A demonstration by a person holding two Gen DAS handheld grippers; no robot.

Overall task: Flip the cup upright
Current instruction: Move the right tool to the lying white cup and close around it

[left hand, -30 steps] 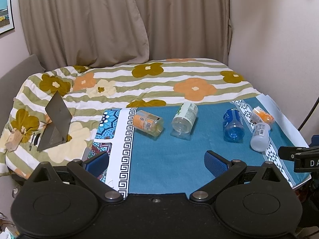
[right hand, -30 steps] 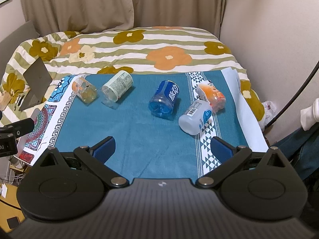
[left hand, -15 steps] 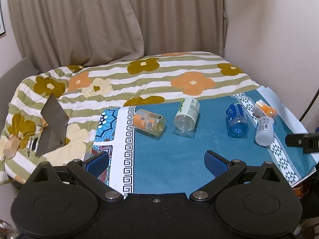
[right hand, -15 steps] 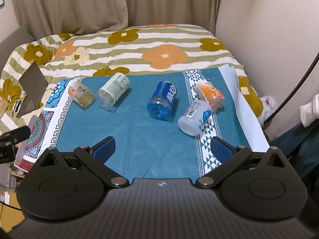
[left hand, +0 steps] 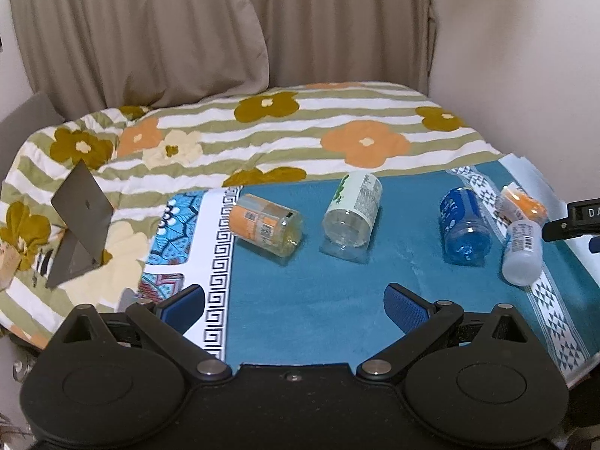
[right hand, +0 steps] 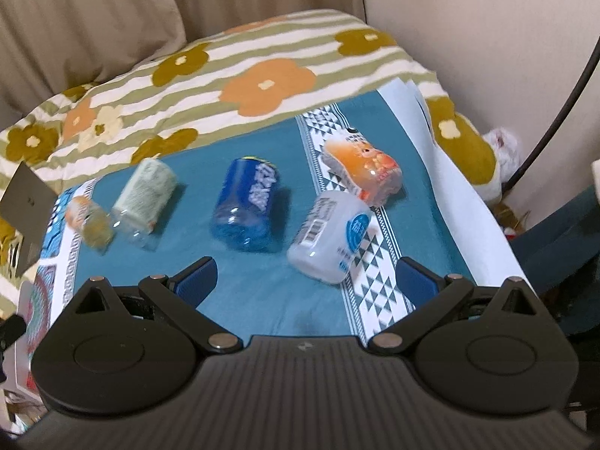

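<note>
Several plastic cups lie on their sides on a teal cloth (left hand: pixel 318 300): an orange-label cup (left hand: pixel 268 224), a green-white cup (left hand: pixel 352 206), a blue cup (left hand: pixel 465 223), a white cup (left hand: pixel 523 249) and an orange cup (left hand: pixel 523 202). In the right wrist view the white cup (right hand: pixel 330 238) lies just ahead of my right gripper (right hand: pixel 305 281), with the blue cup (right hand: pixel 247 210) and the orange cup (right hand: pixel 362 172) beyond. My left gripper (left hand: pixel 294 303) is open and empty, short of the cups. My right gripper is open and empty.
The cloth lies on a bed with a floral striped quilt (left hand: pixel 300 131). A grey tablet stand (left hand: pixel 80 221) stands on the quilt at left. Curtains (left hand: pixel 187 30) hang behind; a wall (left hand: pixel 525 56) is at right. A dark cable (right hand: pixel 555 112) runs along the right wall.
My right gripper has moved forward and tilted toward the white cup, which now looks much nearer. My left gripper has shifted slightly; the cups have not moved.
</note>
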